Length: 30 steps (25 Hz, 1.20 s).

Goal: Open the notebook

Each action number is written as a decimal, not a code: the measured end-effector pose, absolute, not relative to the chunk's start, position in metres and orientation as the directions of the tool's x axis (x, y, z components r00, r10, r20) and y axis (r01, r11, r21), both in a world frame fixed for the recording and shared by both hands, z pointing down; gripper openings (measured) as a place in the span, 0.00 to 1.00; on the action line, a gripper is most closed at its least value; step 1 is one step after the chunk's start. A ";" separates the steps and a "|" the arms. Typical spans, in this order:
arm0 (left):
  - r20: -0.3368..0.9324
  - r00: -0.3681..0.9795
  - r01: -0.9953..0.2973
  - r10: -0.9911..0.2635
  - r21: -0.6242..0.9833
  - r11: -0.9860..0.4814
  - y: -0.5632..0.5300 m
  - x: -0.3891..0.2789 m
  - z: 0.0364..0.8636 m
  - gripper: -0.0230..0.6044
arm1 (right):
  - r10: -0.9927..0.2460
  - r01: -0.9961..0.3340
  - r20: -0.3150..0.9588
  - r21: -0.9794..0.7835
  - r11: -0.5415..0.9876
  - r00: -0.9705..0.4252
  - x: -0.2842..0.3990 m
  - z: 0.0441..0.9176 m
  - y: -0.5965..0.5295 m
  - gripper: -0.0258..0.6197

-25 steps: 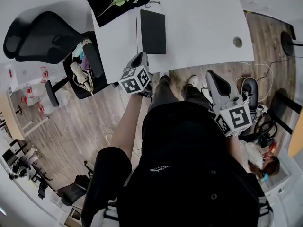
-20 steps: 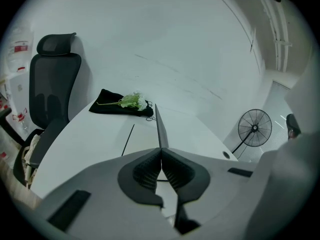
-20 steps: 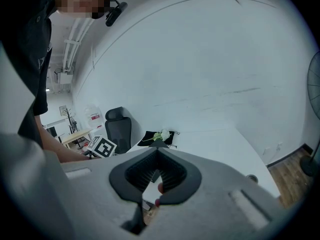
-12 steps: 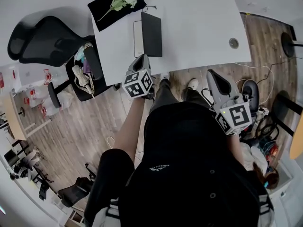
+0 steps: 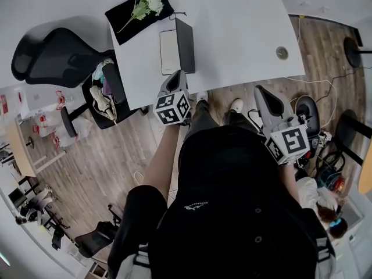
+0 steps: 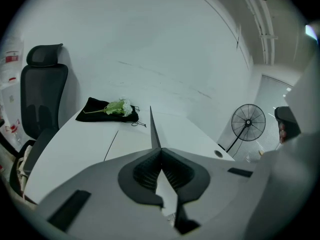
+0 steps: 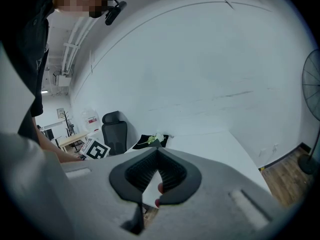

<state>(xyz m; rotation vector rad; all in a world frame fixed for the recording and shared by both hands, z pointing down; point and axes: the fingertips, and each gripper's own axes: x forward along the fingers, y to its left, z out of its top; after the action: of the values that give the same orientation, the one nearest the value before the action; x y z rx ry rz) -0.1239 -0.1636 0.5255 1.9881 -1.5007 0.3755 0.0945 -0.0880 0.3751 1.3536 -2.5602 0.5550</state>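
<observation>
The notebook (image 5: 168,52) sits at the top middle on the white table (image 5: 238,28), and its dark cover (image 5: 186,44), flat 1 second ago, now stands up in the tightly pinched left gripper (image 5: 176,74), so it is half open, while the right gripper (image 5: 260,92) is shut and empty

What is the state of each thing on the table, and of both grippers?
notebook: partly open, black cover raised on edge, white page showing.
left gripper: shut on the notebook's cover.
right gripper: shut, nothing between its jaws.
flowers: lying on the black cloth.
black cloth: spread flat at the corner of the table.
</observation>
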 end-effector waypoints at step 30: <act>0.569 0.542 -0.840 -0.619 0.333 -0.429 -0.159 -0.035 0.538 0.05 | -0.810 -0.880 0.346 -0.218 0.421 -0.473 0.120 0.380 -0.096 0.05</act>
<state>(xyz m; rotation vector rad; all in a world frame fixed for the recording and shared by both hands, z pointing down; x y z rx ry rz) -0.0352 -0.1595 0.5378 2.1901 -1.1731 0.4877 0.1204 -0.0960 0.3796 1.4964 -2.4847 0.5538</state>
